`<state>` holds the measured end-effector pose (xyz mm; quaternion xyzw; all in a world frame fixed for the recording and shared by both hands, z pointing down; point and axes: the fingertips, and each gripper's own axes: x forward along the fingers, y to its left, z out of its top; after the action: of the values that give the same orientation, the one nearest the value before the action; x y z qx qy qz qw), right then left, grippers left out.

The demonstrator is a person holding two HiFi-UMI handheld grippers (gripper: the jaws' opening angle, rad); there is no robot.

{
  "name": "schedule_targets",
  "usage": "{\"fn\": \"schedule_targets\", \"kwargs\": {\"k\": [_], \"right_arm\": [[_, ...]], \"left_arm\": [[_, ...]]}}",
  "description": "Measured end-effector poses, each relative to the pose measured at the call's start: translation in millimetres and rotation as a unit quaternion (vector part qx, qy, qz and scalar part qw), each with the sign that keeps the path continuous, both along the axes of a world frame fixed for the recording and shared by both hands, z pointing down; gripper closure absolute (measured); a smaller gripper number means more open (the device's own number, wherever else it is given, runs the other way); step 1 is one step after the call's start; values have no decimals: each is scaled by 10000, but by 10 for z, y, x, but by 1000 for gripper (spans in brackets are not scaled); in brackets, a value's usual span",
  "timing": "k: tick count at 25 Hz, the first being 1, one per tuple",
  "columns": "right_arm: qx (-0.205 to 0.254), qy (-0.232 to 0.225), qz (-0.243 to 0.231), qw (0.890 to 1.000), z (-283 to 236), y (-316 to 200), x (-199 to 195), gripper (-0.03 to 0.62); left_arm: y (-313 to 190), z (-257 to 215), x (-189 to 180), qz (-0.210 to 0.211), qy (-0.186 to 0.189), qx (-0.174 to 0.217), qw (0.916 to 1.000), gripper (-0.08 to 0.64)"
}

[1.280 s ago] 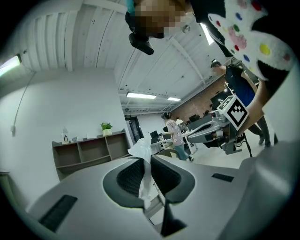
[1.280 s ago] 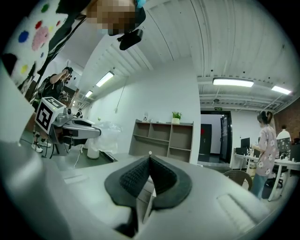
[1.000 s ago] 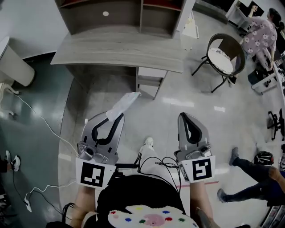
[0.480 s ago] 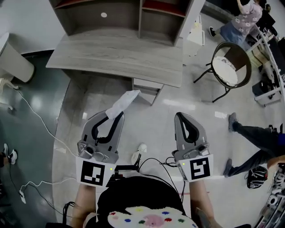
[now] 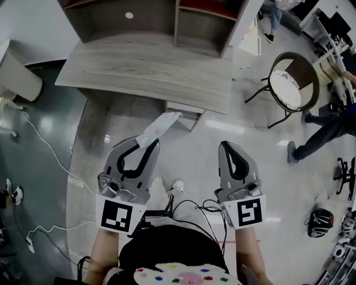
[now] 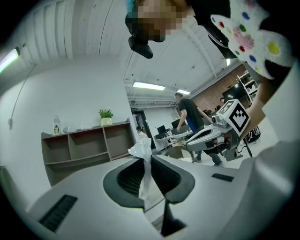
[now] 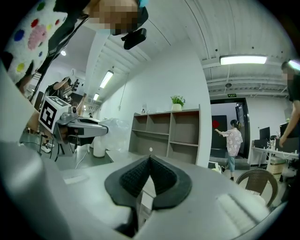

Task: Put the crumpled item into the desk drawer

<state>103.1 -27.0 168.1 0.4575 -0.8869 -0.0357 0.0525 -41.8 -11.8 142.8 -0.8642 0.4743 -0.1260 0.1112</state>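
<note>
the crumpled item (image 5: 160,126), a thin pale piece of film or plastic whose exact material we cannot make out, is pinched in the left gripper (image 5: 146,146); its free end sticks out past the jaw tips toward the desk (image 5: 146,68), held above the floor and short of the desk's front edge. in the left gripper view the film runs down between the ribbed pads, so those jaws are clenched on it. the right gripper (image 5: 227,147) has its pads pressed together with nothing between them. of the drawer unit (image 5: 186,112) we see only a pale top edge and a bit of front poking out from under the desktop; the rest is hidden, and we cannot tell if a drawer is open. the shelf unit (image 5: 167,16) on the desk is cut off by the top of the head view. a person (image 5: 325,131) at the right edge is cropped to legs, near a round wicker chair (image 5: 291,82). the only markings are the black-and-white square patterns on each marker cube (image 5: 117,216), not letters; a green sign (image 7: 229,95) over a doorway is too small to read.
</note>
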Motion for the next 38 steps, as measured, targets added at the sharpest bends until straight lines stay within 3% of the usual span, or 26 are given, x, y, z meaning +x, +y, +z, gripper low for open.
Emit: {"fn": "schedule_targets", "kwargs": {"k": [7, 20, 31, 38], "right_arm": [[-164, -232, 242, 9993, 114, -218, -93, 583], [-578, -290, 95, 9979, 628, -624, -422, 583], [-846, -43, -248, 9961, 1502, -868, -429, 583], [-1215, -509, -482, 9901, 2098, -1049, -511, 583]], "left_arm": [[-241, 188, -105, 124, 10, -153, 9998, 511], [-604, 703, -312, 284, -85, -557, 9980, 511], [-795, 1327, -236, 416, -121, -719, 9965, 511], [-887, 1810, -314, 289, -305, -841, 9956, 511]]}}
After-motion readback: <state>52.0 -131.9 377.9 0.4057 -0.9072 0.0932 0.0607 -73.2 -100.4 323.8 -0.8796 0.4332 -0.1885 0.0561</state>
